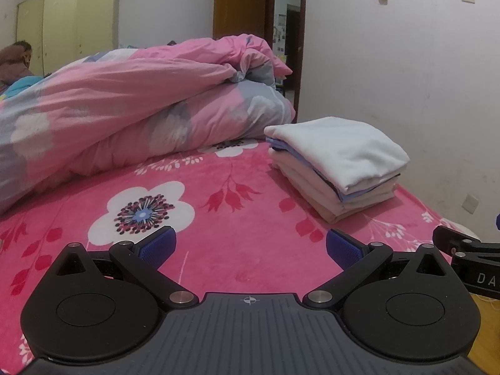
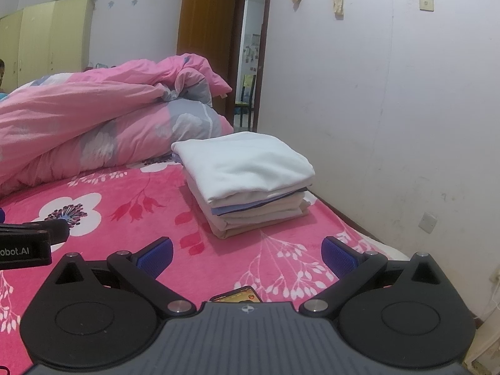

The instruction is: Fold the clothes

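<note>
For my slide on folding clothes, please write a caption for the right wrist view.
Open right gripper above the floral bedsheet, facing a stack of folded clothes beside the pink quilt.

Folded clothes stack [image 2: 247, 184]: white top layer, blue + cream/beige below; neat, on bed nr wall.

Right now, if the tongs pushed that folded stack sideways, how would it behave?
The folded stack would probably shear, its soft, loose layers sliding apart. It looks light, yet the plush bedspread may drag on the bottom piece. Both the left tongs and right tongs are open, short of it.
</note>
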`<state>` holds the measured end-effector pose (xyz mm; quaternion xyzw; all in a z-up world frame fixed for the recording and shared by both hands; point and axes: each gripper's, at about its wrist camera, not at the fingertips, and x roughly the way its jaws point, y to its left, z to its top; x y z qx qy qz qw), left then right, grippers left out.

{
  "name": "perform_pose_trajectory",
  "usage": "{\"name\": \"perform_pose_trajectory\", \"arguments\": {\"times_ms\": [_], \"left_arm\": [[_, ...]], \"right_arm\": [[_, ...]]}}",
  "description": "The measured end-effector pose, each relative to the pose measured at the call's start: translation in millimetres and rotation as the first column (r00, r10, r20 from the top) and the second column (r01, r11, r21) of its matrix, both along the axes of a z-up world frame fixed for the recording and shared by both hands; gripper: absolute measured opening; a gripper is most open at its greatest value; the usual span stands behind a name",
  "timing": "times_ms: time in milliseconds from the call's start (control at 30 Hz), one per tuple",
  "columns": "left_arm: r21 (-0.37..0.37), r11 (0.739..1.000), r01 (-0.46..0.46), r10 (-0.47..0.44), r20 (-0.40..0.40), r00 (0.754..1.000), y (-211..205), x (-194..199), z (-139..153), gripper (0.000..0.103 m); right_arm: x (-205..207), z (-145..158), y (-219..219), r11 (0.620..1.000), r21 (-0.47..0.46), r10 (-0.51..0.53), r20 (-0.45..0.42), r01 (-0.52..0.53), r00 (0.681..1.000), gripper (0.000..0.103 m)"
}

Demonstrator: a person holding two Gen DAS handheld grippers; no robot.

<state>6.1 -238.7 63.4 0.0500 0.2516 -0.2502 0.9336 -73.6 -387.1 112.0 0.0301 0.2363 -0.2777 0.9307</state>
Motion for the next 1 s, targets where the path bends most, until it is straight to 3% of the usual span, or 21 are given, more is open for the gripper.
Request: {"name": "perform_pose_trajectory", "arguments": {"times_ms": [1000], "left_arm": [[0.002, 1.0, 0.003, -0.003, -0.006, 1.0, -0.3, -0.5, -0.8, 0.103]], "right_arm": [[-0.5, -0.6, 0.1, 1.0, 0.002, -0.001, -0.002, 0.001, 1.0, 0.103]]}}
